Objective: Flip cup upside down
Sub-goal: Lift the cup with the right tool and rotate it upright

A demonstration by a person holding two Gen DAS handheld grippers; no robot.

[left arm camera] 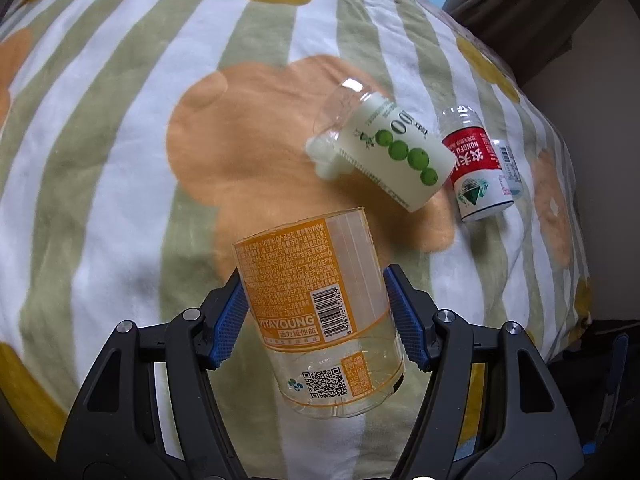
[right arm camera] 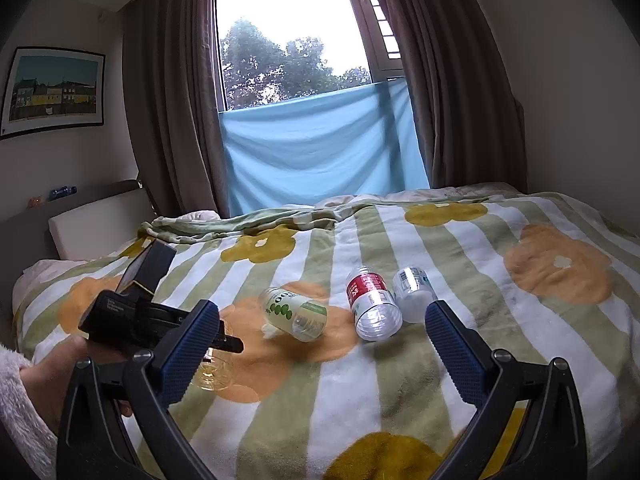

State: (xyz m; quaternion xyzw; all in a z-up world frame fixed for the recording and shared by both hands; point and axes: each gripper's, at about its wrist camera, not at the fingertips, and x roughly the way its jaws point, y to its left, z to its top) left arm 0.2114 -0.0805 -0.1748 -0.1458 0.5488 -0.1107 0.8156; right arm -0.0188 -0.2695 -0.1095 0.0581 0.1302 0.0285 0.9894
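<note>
While the left gripper [left arm camera: 320, 316] is clamping the orange-labelled cup [left arm camera: 316, 304] between its blue pads above the striped blanket [left arm camera: 120, 140], its own camera is showing the label and barcode up close. From the right wrist view only the cup's clear end [right arm camera: 212, 372] is peeking out beside the left hand [right arm camera: 52, 376], and the right gripper [right arm camera: 324, 344] is hanging wide apart, gripping nothing, facing the green-dotted cup [right arm camera: 294, 314] and red-labelled cup [right arm camera: 374, 304] lying on their sides.

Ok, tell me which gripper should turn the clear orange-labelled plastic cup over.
Left. The left gripper already clamps the clear orange-labelled plastic cup between its pads, while the right gripper hangs open, holding nothing.
</note>
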